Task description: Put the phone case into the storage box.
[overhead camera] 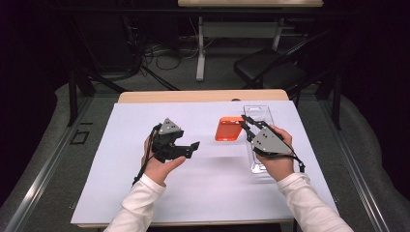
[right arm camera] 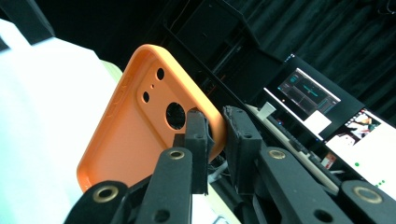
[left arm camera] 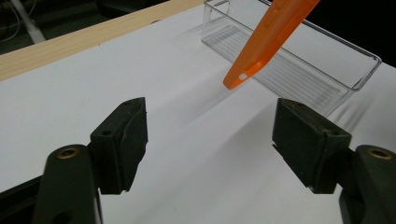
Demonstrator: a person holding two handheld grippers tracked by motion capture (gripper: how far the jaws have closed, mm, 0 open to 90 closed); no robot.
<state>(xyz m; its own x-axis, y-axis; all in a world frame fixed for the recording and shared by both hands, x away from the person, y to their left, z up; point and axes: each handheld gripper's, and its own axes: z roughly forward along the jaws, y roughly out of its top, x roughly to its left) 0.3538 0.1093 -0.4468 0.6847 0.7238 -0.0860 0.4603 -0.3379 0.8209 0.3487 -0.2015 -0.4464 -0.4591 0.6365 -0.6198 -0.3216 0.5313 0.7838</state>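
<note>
R gripper (right arm camera: 215,133) clamps orange phone case (right arm camera: 140,126) edge, long axis tilted up; L gripper (left arm camera: 210,140) open.

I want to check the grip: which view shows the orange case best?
The right gripper view: the case is close, its inside and holes plain, its edge pinched by the right gripper. The high view shows it small. The left gripper view shows its thin side above the tray.
</note>
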